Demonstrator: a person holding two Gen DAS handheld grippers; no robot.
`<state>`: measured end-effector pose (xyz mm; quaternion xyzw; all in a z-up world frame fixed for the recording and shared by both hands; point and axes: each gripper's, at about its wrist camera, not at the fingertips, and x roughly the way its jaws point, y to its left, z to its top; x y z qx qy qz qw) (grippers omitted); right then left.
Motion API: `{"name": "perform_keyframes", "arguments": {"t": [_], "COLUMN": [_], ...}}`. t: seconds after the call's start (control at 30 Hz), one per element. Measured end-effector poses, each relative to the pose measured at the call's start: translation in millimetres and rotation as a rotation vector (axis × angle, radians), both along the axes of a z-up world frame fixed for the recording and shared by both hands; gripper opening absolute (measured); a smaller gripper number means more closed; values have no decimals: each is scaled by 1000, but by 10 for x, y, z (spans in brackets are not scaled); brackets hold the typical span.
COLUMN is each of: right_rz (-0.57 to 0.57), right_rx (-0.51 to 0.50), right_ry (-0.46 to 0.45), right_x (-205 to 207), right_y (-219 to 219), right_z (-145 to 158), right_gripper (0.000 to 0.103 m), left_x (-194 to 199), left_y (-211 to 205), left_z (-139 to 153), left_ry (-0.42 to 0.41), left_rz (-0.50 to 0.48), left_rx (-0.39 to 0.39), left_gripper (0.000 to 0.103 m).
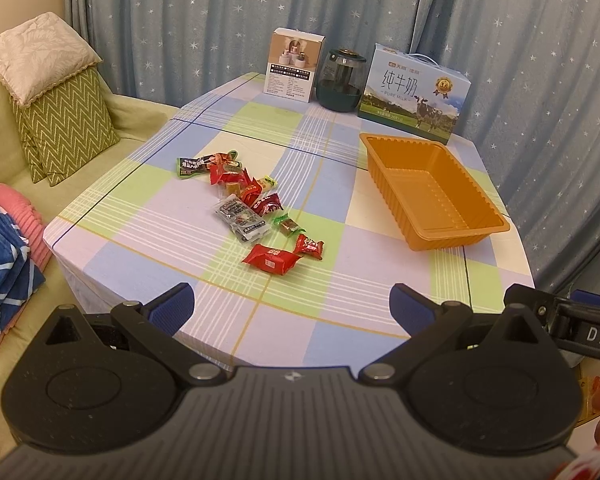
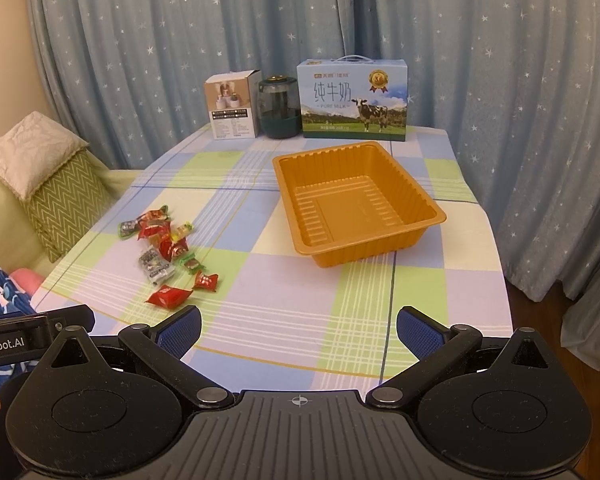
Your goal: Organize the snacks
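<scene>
Reading from left to right, the scene runs from a sofa with a chevron-patterned cushion (image 1: pixel 66 128), past the table, to the star-printed curtain (image 2: pixel 500 80) at the back and right. Left of centre on the checked tablecloth (image 1: pixel 328 280), a loose scatter of wrapped snacks (image 1: pixel 244 204) lies in a rough diagonal line: crinkly foil and plastic twists, mostly red, with a grey-and-black sachet (image 1: pixel 242 222) and a larger red pillow pack (image 1: pixel 272 259) nearest the viewer. None is yet sorted. To their right, well apart, stands the orange tray (image 1: pixel 428 160), a thin moulded plastic tub with ribbed walls and a flat rim; it is empty, and is presumably set there as the receptacle. Along the far edge, a small white carton (image 1: pixel 294 66), a dark rounded glass jar (image 1: pixel 340 80) and a milk box (image 1: pixel 414 92) with a carry handle stand in a row, apparently kept clear of the working area.

Both tools hover at the near edge of the table, holding nothing. On the left gripper (image 1: pixel 292 304) the jaws stand wide apart, and the blue textured pads (image 1: pixel 172 308) face inward; it is aimed towards the snacks. On the right gripper (image 2: pixel 298 330) the jaws are likewise spread, and it faces the tray. The task appears to be at its start.
</scene>
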<state>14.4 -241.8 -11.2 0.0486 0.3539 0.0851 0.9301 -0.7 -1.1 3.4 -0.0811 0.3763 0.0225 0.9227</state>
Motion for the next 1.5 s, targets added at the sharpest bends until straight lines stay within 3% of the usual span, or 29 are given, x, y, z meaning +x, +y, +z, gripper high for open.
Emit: {"name": "perform_keyframes", "arguments": {"t": [1.5], "right_rz": [-3], "right_rx": [6], "right_ry": [2], "right_x": [-6], "right_y": [-3], "right_z": [-18], "right_gripper": [103], "left_x": [19], "left_y": [-45], "left_z": [18], "left_ry": [0], "left_rz": [-1], "left_rx": [-5], "left_gripper": [103]}}
